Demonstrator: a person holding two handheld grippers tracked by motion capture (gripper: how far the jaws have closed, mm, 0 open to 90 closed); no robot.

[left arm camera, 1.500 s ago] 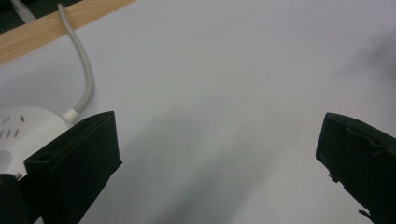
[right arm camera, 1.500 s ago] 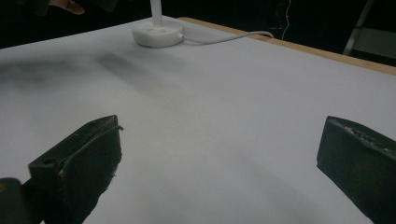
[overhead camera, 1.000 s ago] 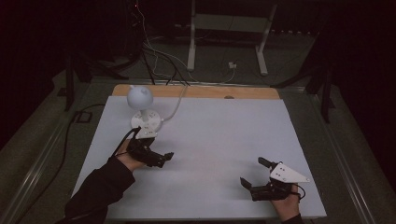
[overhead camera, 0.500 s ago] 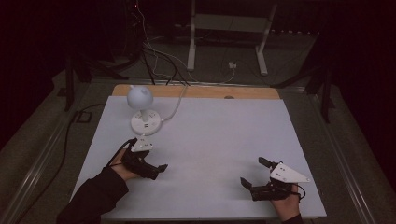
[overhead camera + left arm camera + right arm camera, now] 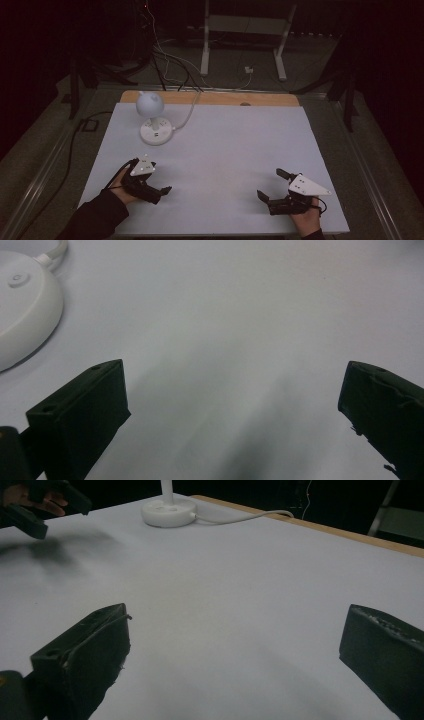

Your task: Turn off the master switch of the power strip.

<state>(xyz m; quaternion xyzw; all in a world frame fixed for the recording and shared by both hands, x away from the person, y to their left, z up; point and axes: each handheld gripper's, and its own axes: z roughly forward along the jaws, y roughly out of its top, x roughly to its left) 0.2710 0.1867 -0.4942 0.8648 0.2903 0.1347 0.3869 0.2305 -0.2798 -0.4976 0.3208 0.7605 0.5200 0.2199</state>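
Both grippers idle near the table's front edge; the lamp is untouched.

The lamp (image 5: 154, 120) stands upright near the table's (image 5: 240, 145) back-left corner, globe head over its round base, cord trailing toward the back edge. The left gripper (image 5: 162, 191), jaws wide apart and empty, sits nearest it; the right gripper (image 5: 270, 187), likewise spread, rests front-right. Judging by this, any handling of the lamp has yet to begin.

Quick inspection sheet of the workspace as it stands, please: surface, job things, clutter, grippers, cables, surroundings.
Surface: white table, wooden strip along the far edge.
Job's things: white lamp, round head on a round base, upright at far left.
Clutter: nothing seen.
Grippers: left gripper open, near the lamp, holding nothing; right gripper open at near right, holding nothing.
Cables: lamp cord runs off the far edge.
Surroundings: dark floor, white stand, loose cables.
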